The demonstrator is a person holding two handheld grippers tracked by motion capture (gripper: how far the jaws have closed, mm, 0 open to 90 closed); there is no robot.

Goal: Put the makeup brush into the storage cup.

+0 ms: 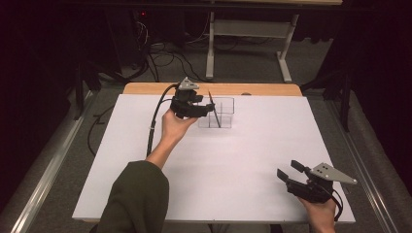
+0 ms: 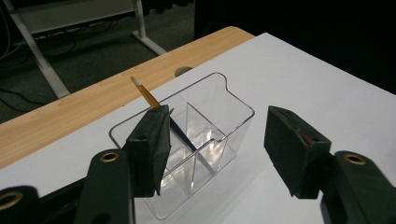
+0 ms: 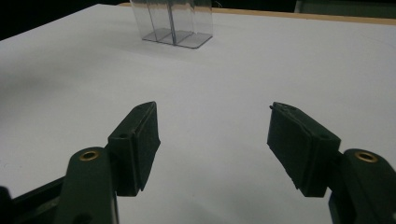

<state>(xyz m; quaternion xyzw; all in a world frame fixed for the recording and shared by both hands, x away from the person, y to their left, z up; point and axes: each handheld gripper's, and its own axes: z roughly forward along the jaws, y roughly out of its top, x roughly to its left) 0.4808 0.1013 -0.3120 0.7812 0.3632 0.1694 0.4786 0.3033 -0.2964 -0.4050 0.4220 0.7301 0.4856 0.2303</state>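
I see my left gripper point(image 2: 215, 154) with jaws wide and empty just beside the clear organizer point(image 2: 196, 154), where the pencil point(image 2: 154, 105) leans tilted in a compartment, while my right gripper point(image 3: 215, 149), also wide and empty, waits well apart.

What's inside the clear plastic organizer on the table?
A pencil leans in one compartment of the organizer; the other compartments look empty. The left gripper's fingers cover its lower part.
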